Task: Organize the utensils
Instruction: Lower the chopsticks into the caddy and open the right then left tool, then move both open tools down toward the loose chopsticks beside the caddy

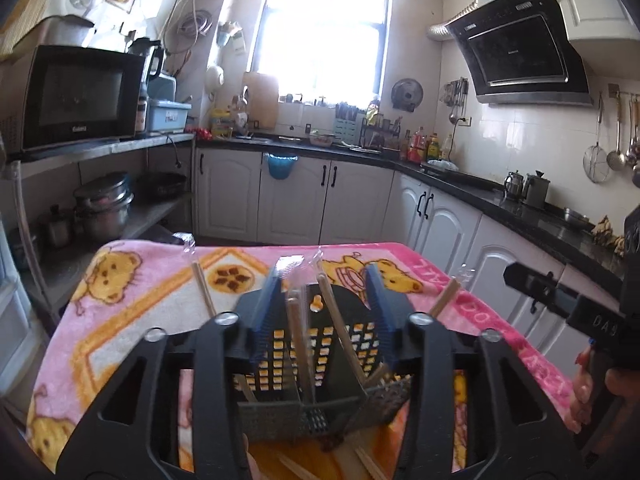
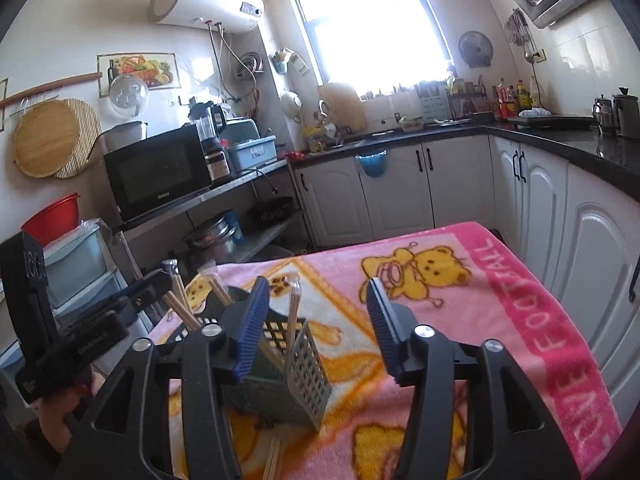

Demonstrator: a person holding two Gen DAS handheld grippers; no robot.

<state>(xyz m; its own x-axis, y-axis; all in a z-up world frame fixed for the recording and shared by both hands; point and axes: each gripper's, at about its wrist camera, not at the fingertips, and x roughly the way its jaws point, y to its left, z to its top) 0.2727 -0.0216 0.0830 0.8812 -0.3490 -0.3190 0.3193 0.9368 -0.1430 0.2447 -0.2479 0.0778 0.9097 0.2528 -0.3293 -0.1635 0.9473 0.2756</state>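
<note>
The left tool (image 1: 326,300) stands spread, its two blue pads on either side of the black perforated utensil holder (image 1: 320,364), which sits straight ahead of it and just below the fingertips on the pink bear-print blanket (image 1: 132,308) that covers the tabletop. Whether the pads touch the holder's walls cannot be told. Several wrapped chopsticks (image 1: 298,344) stand tilted inside the holder between the pads, their clear wrapper ends poking up above the rim. More chopsticks (image 1: 204,296) lean out to the left of the left pad, and one (image 1: 444,300) sticks out to the right of the right pad. Loose chopsticks (image 1: 368,464) lie on the blanket just under the tool.

The right tool (image 2: 316,316) is also spread and grips nothing. The holder (image 2: 288,364) sits ahead of its left pad, partly behind it, with one wrapped chopstick (image 2: 293,312) upright inside. Bare blanket (image 2: 460,320) lies ahead of the right pad. The left tool's body (image 2: 100,320) shows off to the left, beside the holder.
</note>
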